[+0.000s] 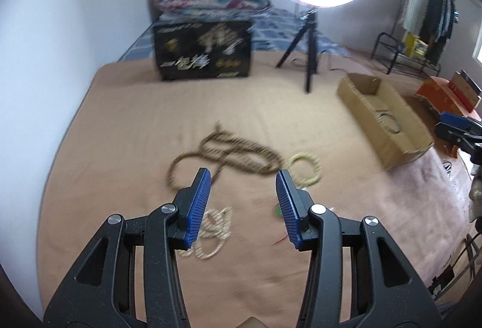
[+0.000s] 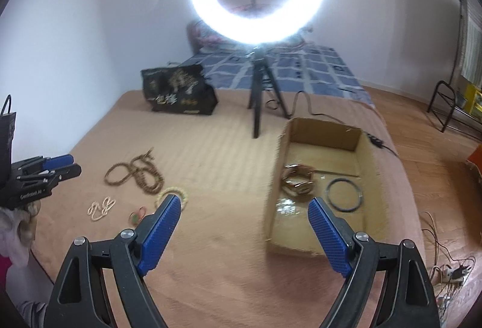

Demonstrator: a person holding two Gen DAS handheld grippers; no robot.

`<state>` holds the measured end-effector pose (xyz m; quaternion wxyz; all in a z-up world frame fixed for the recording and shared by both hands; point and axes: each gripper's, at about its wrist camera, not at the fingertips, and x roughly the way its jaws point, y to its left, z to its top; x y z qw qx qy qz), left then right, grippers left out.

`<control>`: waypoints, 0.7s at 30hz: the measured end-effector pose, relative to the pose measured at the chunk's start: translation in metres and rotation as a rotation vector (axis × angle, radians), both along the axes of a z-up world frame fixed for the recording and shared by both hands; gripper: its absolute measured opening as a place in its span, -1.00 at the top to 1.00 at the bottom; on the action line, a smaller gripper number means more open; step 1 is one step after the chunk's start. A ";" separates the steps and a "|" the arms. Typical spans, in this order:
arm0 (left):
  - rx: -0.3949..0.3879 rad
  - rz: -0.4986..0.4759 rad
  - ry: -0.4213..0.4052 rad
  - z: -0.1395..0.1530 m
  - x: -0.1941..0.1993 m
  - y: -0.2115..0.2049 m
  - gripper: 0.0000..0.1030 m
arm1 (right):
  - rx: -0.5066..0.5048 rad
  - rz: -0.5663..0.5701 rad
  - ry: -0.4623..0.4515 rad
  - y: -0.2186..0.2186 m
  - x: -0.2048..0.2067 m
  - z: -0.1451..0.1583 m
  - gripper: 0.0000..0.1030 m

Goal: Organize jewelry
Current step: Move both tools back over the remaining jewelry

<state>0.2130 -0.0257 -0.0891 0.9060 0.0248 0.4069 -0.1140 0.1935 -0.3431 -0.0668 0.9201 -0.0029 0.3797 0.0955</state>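
The left gripper (image 1: 243, 177), jaws parted and empty, is shown nearer the brown bead necklace (image 1: 229, 156) lying crosswise at frame centre on the bed (image 1: 135, 123), while the right gripper (image 2: 244, 207), likewise parted, is aimed toward the cardboard box (image 2: 275, 165).

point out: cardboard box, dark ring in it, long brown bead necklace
cardboard box (image 2: 323, 129), right wrist view, inner far wall.
dark ring (image 2: 331, 198), right wrist view, left edge of the hoop.
long brown bead necklace (image 2: 147, 182), right wrist view, bunched strands.
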 end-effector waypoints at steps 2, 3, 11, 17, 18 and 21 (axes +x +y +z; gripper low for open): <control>0.002 0.017 0.021 -0.010 -0.005 0.016 0.11 | -0.003 0.024 0.013 0.012 -0.001 -0.007 -0.71; 0.006 0.029 0.034 -0.016 -0.008 0.025 0.11 | -0.005 0.034 0.018 0.016 -0.002 -0.010 -0.71; -0.010 0.046 0.118 -0.050 -0.022 0.058 0.11 | -0.018 0.101 0.085 0.050 -0.003 -0.045 -0.71; -0.059 0.020 0.193 -0.074 -0.022 0.059 -0.01 | -0.051 0.153 0.131 0.075 -0.004 -0.072 -0.71; -0.073 0.019 0.205 -0.078 -0.021 0.059 -0.19 | -0.053 0.157 0.136 0.077 -0.004 -0.075 -0.70; -0.090 0.015 0.218 -0.088 -0.020 0.057 -0.27 | -0.057 0.172 0.157 0.084 -0.003 -0.085 -0.70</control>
